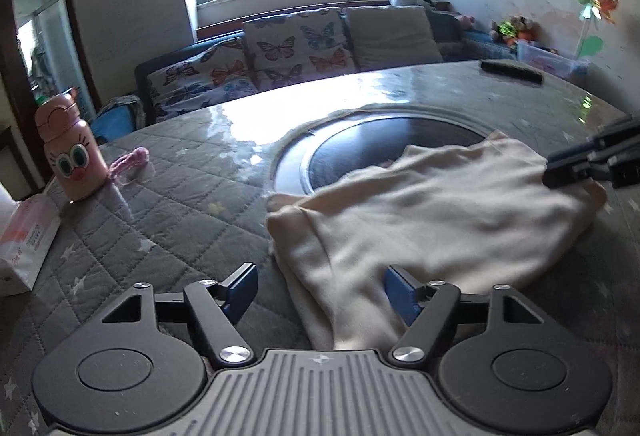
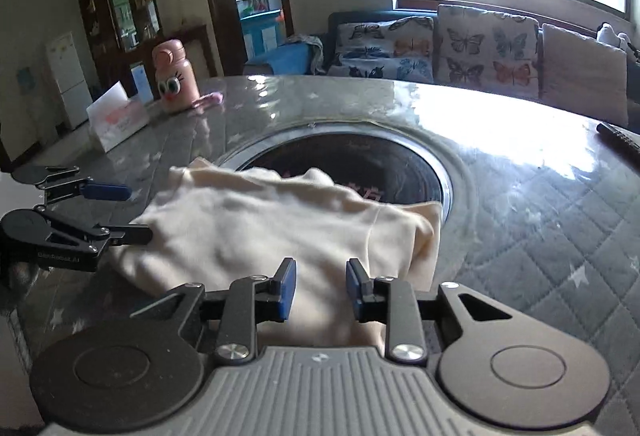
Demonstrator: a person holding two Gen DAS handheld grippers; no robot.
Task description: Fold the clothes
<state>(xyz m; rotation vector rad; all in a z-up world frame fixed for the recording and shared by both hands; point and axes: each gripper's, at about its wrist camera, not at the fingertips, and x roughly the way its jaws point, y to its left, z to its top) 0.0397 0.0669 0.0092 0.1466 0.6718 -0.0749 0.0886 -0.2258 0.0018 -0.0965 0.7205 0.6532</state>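
cream garment (image 1: 420, 204) is bunched half over the round inset (image 1: 384, 140) in the table. left gripper (image 1: 320, 288) stands wide apart, nothing clamped. right gripper (image 2: 320, 286) is parted, cloth between the pads, unpinched. risk: fold is undone if cloth is dragged.

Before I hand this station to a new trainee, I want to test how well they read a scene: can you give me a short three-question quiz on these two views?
1. True or false: the cream garment lies partly over the dark round inset in the quilted table.
2. Which gripper stands wider open? A) left gripper B) right gripper
3. Fill in: the item with cartoon eyes near the table's edge is a pink ____.

Key:
1. True; it covers the near part of the inset.
2. A; the garment lies between both pairs of pads, neither pressing on it.
3. Bottle; it stands upright beside a white tissue pack.
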